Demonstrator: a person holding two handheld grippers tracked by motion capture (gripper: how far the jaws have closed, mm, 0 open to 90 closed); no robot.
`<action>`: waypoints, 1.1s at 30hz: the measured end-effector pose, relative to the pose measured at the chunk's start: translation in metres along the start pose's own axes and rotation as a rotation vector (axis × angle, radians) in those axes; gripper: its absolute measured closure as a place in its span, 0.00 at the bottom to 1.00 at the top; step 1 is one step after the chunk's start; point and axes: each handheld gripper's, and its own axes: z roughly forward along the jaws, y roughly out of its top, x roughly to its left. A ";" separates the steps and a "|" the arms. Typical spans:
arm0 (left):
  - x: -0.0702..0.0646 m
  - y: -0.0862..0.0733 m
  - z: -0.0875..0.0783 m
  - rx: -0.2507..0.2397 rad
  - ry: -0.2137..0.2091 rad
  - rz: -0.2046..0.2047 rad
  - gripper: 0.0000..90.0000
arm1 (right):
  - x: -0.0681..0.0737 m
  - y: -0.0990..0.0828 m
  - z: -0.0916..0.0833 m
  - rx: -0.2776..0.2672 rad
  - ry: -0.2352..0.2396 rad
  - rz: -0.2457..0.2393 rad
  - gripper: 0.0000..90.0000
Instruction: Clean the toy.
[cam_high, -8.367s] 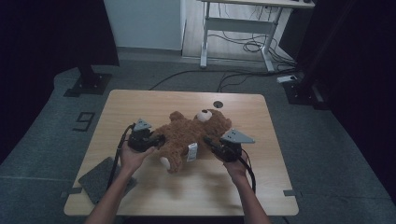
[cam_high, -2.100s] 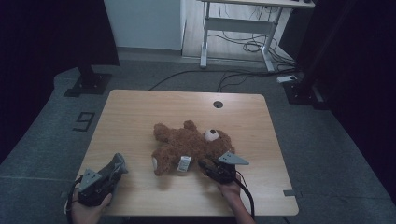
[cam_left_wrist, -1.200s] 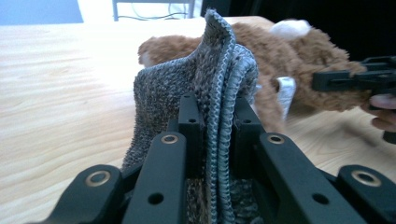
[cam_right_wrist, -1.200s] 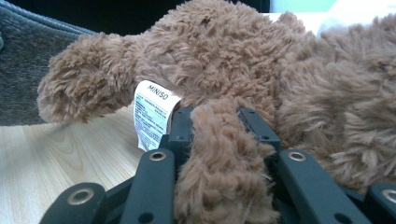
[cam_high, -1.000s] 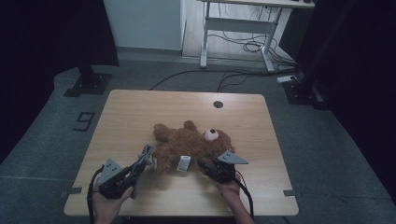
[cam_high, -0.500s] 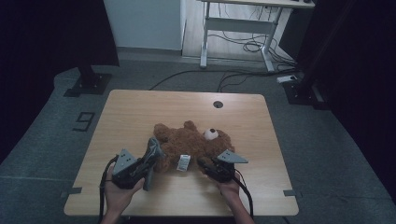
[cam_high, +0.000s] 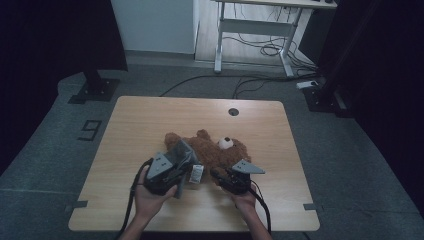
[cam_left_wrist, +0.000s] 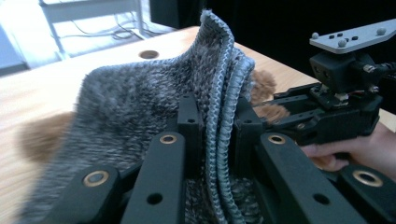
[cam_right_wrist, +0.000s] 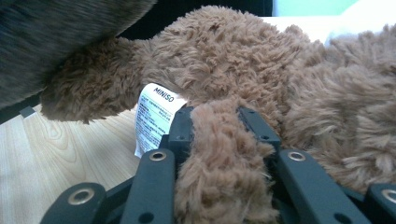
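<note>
1. Grey floor lies all around a wooden table (cam_high: 150, 120), and a white desk frame (cam_high: 250, 30) with cables stands far behind it.
2. A brown teddy (cam_high: 212, 152) lies near the middle of the table, a bit toward the person's side.
3. Its white snout (cam_high: 226, 143) points up.
4. A white tag (cam_high: 197, 173) sticks out from the teddy's near side, and the right gripper view shows it (cam_right_wrist: 154, 119) with small print on it.
5. The left gripper (cam_high: 172, 172) is at the teddy's left side, just beside it.
6. Its jaws are squeezed tight on a fold of grey knit cloth (cam_left_wrist: 140, 107).
7. The cloth (cam_high: 181, 154) stands up from the jaws and hangs over the teddy's left part.
8. The right gripper (cam_high: 222, 179) is at the teddy's near edge, right of the tag.
9. Its jaws are closed on a strip of brown fur (cam_right_wrist: 219, 158), a part of the teddy, though I cannot tell which part.
10. A hand (cam_high: 150, 200) holds the left gripper and another hand (cam_high: 246, 200) holds the right one.
11. A round hole (cam_high: 233, 111) sits in the table far behind the teddy.
</note>
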 end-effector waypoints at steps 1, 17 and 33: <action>0.000 0.000 0.000 0.000 0.000 0.000 0.86 | 0.000 0.000 0.000 0.000 0.000 0.000 0.77; 0.017 -0.039 0.064 0.105 -0.004 -0.077 0.86 | -0.001 0.001 -0.002 -0.004 0.014 -0.006 0.77; 0.078 -0.060 0.008 0.109 0.165 -0.144 0.86 | -0.004 -0.003 -0.002 0.000 0.030 -0.035 0.78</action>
